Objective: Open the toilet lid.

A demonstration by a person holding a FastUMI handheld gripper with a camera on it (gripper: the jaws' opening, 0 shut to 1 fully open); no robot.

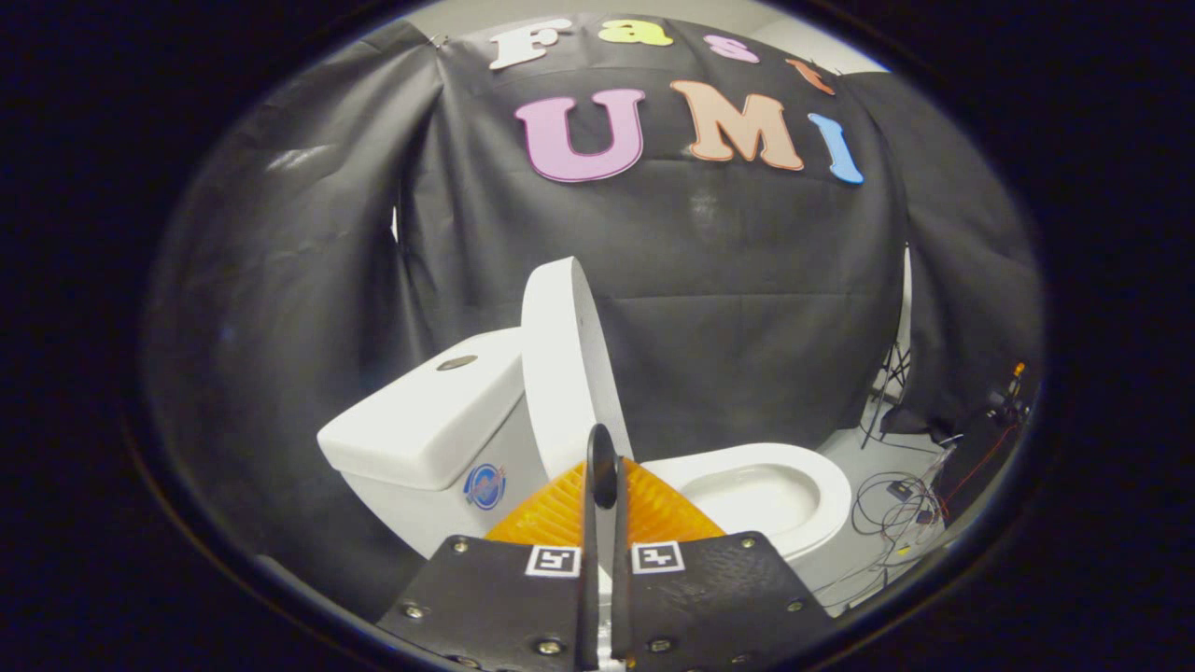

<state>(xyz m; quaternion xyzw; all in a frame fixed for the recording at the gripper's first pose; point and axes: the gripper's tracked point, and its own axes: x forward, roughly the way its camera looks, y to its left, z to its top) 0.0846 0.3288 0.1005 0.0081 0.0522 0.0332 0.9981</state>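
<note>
Gripper view. The toilet lid [565, 359] is standing raised, nearly upright, at the centre of the frame, leaning back toward the tank [425, 425] at centre left. The seat [794, 467] and open bowl are lying exposed at lower right of centre, so the task appears to be essentially done. The claw [602, 467] is sitting at the bottom centre of the frame with its two fingers drawn close together, only a thin slit showing between them. The fingertips are overlapping the lid's lower front edge in this view; whether they are pinching that edge or merely resting in front of it cannot be told.

Handling, as a judgement: the lid is looking like a rigid, glossy moulded shell, thick at the rim, moderately light and turning freely on a rear hinge. Its smooth surface is likely slippery, so the free front rim, farthest from the hinge, is offering the best purchase and leverage. Past vertical it should be resting on its own against the tank; let go short of that, it could drop and slam.

Pose: the claw is pointing forward and slightly down from beside the bowl, approaching the lid edge-on. Loose cables [896, 504] are trailing on the floor at lower right.
</note>
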